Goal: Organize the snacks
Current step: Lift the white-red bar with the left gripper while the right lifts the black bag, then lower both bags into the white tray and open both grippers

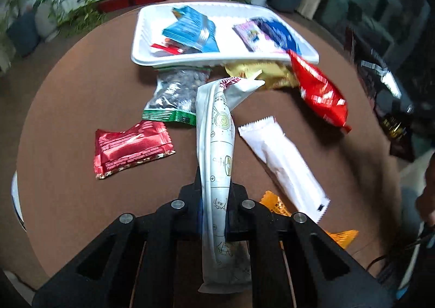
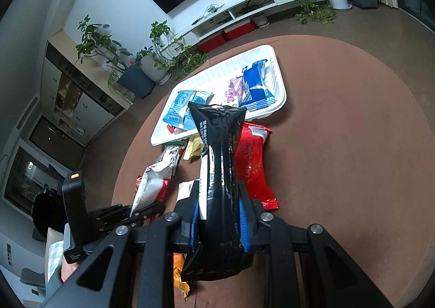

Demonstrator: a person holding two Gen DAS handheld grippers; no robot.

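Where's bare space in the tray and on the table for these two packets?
Tray: free strip between the blue packets and the purple packet. Table: bare right of the red bag. Crowded along the tray's near rim, around the nut bag.

Soft, even indoor light; left wrist view motion-blurred toward its edges; right sharp; fisheye bending, dark corners

The tray [image 1: 141, 44] stands at the far side of the round table [image 1: 68, 123]. Some packets [image 1: 190, 31] lie in it; more snacks [image 1: 130, 147] lie before it.
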